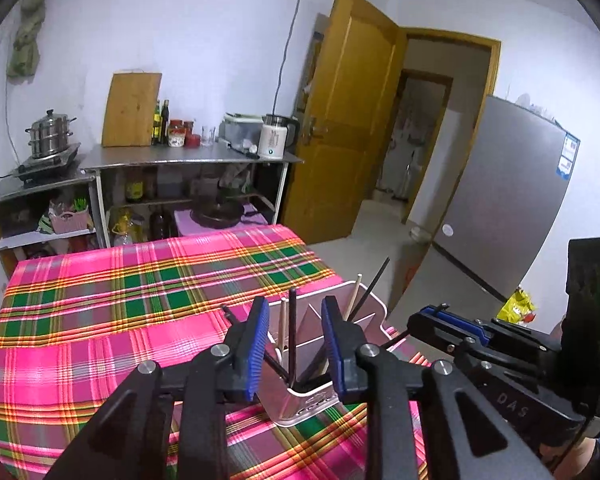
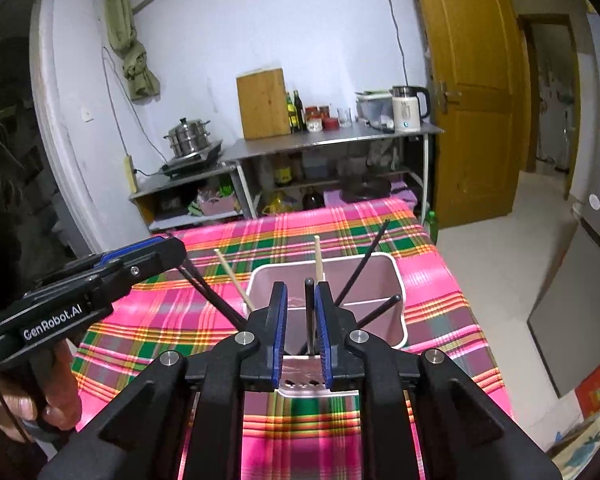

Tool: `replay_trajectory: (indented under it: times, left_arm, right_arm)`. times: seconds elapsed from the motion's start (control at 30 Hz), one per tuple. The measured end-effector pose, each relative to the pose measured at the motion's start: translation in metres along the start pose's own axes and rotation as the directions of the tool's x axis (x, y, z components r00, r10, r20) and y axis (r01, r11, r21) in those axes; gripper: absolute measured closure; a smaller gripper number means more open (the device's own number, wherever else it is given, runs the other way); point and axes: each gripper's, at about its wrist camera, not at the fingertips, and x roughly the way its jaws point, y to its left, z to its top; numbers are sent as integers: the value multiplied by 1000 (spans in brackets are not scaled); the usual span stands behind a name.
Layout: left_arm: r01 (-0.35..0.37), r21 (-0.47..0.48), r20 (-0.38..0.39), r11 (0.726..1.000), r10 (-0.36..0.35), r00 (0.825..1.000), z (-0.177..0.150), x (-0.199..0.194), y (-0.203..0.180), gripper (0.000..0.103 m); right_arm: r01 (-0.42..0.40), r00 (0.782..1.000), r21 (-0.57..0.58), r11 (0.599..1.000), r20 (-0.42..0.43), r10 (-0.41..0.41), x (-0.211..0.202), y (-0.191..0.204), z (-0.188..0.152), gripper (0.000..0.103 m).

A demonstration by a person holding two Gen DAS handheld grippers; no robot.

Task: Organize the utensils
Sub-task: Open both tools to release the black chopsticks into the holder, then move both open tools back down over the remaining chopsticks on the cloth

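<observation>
A pale utensil holder [image 1: 300, 404] [image 2: 396, 320] with inner dividers stands on the plaid tablecloth, with several black and wooden chopsticks leaning in it. My left gripper [image 1: 295, 300] hovers over its near left part. Its blue pads [image 1: 256, 344] stand apart, with a black chopstick [image 1: 292, 332] upright between them and untouched. From the right wrist view, the left gripper [image 2: 156, 252] sits above two leaning black chopsticks [image 2: 208, 292]. My right gripper [image 2: 301, 285] is also open over the holder, with a black chopstick [image 2: 309, 316] in its gap, close to the right pad.
The table's far edge meets a steel counter [image 1: 180, 158] carrying a cutting board, bottles, a kettle [image 1: 274, 140] and a steamer pot. A yellow door [image 1: 352, 120] and a grey fridge [image 1: 512, 200] stand to the right. A hand [image 2: 32, 404] holds the left gripper's handle.
</observation>
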Motion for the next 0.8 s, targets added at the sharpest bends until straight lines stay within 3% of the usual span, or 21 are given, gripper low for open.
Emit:
replay_trajectory:
  times: [0.33, 0.8]
  left_arm:
    - [-48, -15, 11, 999, 48, 999, -41, -49, 19, 76]
    - [-132, -108, -145, 985, 116, 983, -139, -61, 63, 76]
  right_arm:
    - [-51, 999, -18, 999, 18, 51, -31, 14, -29, 88]
    - [-148, 981, -60, 987, -132, 139, -9, 53, -90, 88]
